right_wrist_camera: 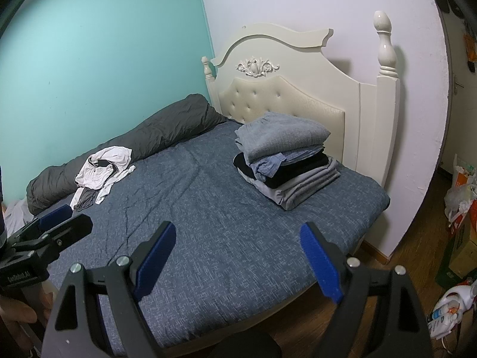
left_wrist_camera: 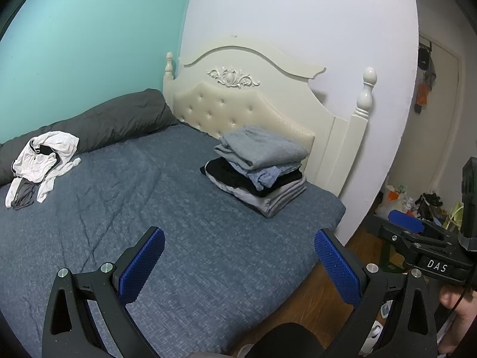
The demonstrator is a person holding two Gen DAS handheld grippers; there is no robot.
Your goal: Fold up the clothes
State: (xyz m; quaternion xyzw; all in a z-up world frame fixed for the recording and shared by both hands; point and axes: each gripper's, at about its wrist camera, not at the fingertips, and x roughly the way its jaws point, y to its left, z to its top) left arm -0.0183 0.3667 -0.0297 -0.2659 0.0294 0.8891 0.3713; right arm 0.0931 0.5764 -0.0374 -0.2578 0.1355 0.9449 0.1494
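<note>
both the left gripper [left_wrist_camera: 240, 264] and right gripper [right_wrist_camera: 237, 261] are being held spread, empty. the crumpled white garment [left_wrist_camera: 44, 164] is lying at left of frame; the folded stack [left_wrist_camera: 259, 167] risks being toppled if brushed.

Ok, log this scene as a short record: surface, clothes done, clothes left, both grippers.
surface: bed with blue cover
folded stack: by the headboard, grey piece on top, black and light grey below
unfolded clothes: white and dark garments crumpled on the far side, against the grey rolled duvet
left gripper: open, nothing between its fingers, above the near edge of the bed
right gripper: open, nothing held, above the near edge of the bed
</note>
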